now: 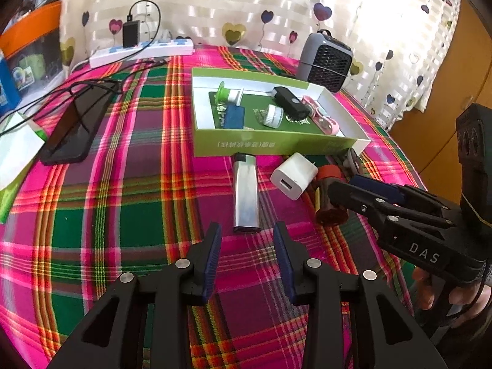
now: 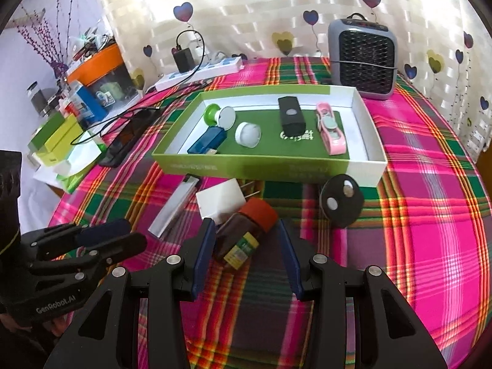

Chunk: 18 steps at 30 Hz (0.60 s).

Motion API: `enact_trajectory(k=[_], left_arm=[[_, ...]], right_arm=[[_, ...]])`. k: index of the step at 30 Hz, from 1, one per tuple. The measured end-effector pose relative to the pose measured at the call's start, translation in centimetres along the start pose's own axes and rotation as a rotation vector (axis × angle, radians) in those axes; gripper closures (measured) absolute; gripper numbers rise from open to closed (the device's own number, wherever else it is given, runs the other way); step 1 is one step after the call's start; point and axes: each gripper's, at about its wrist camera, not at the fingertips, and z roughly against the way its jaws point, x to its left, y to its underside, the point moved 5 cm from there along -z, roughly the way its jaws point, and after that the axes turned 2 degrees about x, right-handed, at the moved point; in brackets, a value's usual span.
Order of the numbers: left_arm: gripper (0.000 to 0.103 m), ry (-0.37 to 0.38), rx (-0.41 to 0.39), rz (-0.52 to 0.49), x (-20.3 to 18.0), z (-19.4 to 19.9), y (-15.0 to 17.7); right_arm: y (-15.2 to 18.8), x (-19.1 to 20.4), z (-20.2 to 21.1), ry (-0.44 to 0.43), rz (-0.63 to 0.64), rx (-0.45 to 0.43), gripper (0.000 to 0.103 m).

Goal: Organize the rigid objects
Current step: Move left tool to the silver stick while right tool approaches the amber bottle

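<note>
A green and white box (image 1: 276, 146) (image 2: 246, 169) holds a spool, a blue stick, a white cap, a black device and a pink toy car. In front of it lie a silver lighter (image 1: 244, 193) (image 2: 175, 206), a white charger (image 1: 293, 175) (image 2: 220, 200), a brown bottle with a red cap (image 1: 323, 203) (image 2: 240, 236) and a black disc (image 2: 341, 203). My left gripper (image 1: 247, 233) (image 2: 135, 233) is open, its tips at the lighter's near end. My right gripper (image 2: 245, 226) (image 1: 341, 184) is open, with the lying bottle between its fingers and a gap at the right pad.
A grey fan heater (image 1: 327, 61) (image 2: 363, 58) stands behind the box. A black phone (image 1: 73, 126) with cables lies at the left, a white power strip (image 1: 141, 50) along the back. Green and white boxes (image 2: 58, 147) crowd the table's left edge.
</note>
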Motion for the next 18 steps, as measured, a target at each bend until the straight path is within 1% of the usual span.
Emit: enact_trajectory(k=[3,5,11,16,18], left_arm=[[0.069,0.003,0.004,-0.006,-0.1,-0.2,-0.1],[0.069,0.005,0.006,-0.013,-0.2,-0.4,-0.2],[0.069,0.003,0.016,-0.032,-0.5,-1.3,-1.0],[0.069,-0.007,0.023,-0.047,-0.7,-2.0,-1.6],[0.069,-0.01,0.028,-0.053,-0.8,-2.3,-1.8]], right_arm=[[0.0,0.3,-0.4,0.008,0.01,0.012,0.058],[0.1,0.6,-0.8,0.016,0.029,0.018,0.053],[0.2,0.9,-1.4,0.058,0.068,0.026,0.053],[0.3,0.1,-1.7,0.117,0.08,0.034,0.053],[0.3,-0.2,-1.9,0.123,0.073,0.04,0.053]])
